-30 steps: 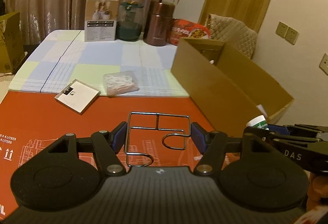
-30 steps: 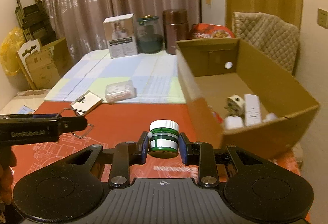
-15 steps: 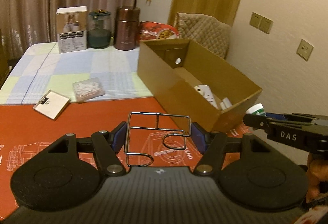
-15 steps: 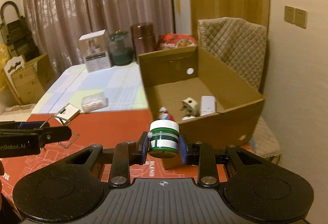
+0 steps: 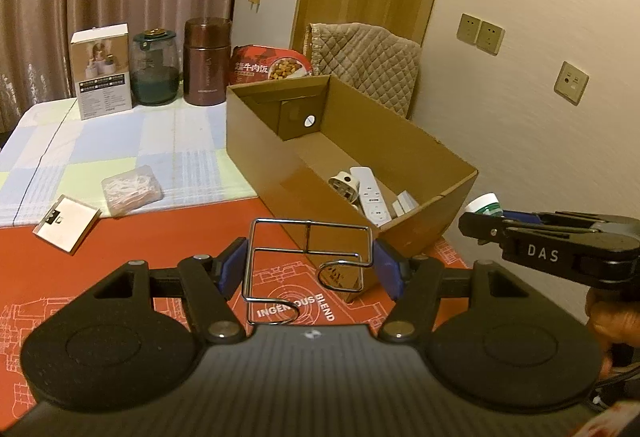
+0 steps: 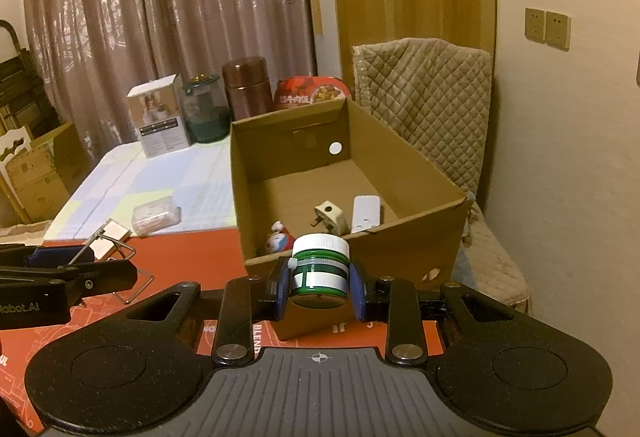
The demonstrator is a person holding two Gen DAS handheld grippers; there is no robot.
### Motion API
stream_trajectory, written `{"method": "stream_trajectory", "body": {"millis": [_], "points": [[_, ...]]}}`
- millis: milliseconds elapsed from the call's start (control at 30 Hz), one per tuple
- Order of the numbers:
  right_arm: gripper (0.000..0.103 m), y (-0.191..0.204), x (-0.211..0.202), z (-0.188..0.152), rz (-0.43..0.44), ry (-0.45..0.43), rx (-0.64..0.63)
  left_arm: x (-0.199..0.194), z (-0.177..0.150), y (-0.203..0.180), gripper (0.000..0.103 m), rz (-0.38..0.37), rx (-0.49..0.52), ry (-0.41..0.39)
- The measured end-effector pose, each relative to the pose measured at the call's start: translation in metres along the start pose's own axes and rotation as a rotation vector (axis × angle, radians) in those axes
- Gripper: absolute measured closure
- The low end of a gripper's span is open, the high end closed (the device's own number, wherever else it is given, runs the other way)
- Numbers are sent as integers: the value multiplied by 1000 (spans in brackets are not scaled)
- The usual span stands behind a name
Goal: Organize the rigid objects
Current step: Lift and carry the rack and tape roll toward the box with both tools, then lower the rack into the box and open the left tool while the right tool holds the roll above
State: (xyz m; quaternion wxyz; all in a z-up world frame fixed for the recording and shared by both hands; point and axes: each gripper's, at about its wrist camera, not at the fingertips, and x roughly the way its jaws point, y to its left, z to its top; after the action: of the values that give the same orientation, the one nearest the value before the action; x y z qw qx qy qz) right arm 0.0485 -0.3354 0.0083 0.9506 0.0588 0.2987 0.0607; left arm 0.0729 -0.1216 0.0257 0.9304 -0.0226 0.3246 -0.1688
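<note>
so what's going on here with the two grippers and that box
A person is tidying loose items into an open cardboard box. The left gripper is clamped on a bent wire rack, and the right gripper is shut on a small green jar with a white lid. Both are held in front of the box, not yet over it. A plug adapter, a white remote and a small toy figure already lie inside.

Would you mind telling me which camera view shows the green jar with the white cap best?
The right wrist view: the green jar sits centred and close, clamped in the right gripper. The left wrist view shows only its white cap and a sliver of green at the right edge.
</note>
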Motion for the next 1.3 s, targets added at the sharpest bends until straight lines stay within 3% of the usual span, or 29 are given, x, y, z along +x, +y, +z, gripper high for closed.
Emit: {"method": "stream_trajectory", "body": {"millis": [267,500,833,1033,1300], "points": [[76,-9,8,8,2,1,-12,12,11,-8,41,-22,10,4],[76,-26,29,38,26,5,-17,31,35,-20,41,-48,34,5],[75,-49,92,89,49,64,-79,88,90,-22,41,-67,64,10],[75,-62,139,102,73,114,-71,131,118,-19,41,-53,99,39],[75,-71,181,111,94,147,-37,179,131,-11,41,-9,125,82]]}}
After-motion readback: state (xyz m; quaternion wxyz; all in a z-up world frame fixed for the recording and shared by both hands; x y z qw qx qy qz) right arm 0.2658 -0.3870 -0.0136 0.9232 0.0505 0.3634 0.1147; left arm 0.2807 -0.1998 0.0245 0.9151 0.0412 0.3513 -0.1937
